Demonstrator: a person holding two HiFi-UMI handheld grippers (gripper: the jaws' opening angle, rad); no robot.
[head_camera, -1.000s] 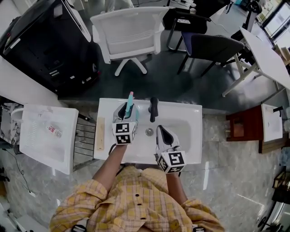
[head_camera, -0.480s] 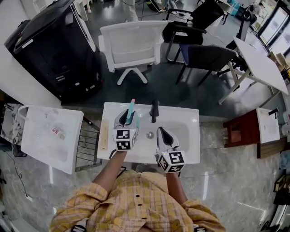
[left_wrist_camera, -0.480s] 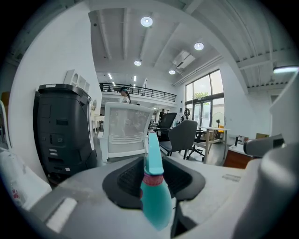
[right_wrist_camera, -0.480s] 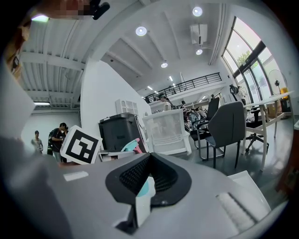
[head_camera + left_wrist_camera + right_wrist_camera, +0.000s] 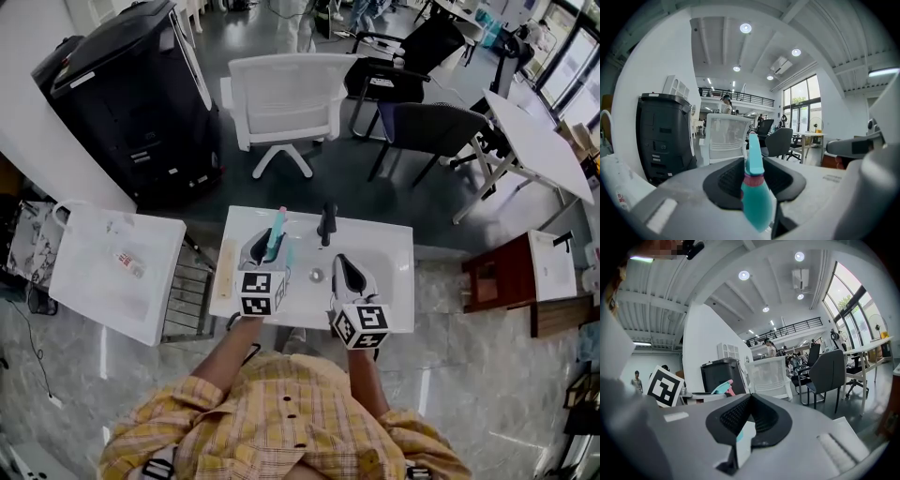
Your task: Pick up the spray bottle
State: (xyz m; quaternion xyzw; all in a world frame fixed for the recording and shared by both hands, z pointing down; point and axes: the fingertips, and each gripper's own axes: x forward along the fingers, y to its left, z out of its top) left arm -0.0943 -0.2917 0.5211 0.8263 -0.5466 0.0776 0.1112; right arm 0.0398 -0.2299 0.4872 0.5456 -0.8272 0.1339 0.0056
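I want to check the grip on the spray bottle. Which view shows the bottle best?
The left gripper view: the spray bottle fills the centre, teal body and pink collar clamped between the left tongs. The head view shows only its small teal top from above; the right gripper view shows just its nozzle at the left.

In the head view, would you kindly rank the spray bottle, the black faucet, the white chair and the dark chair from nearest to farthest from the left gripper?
1. spray bottle, held between the fingers of the left gripper.
2. black faucet, just right of it on the basin.
3. white chair, beyond the basin.
4. dark chair, farther back, to the right.
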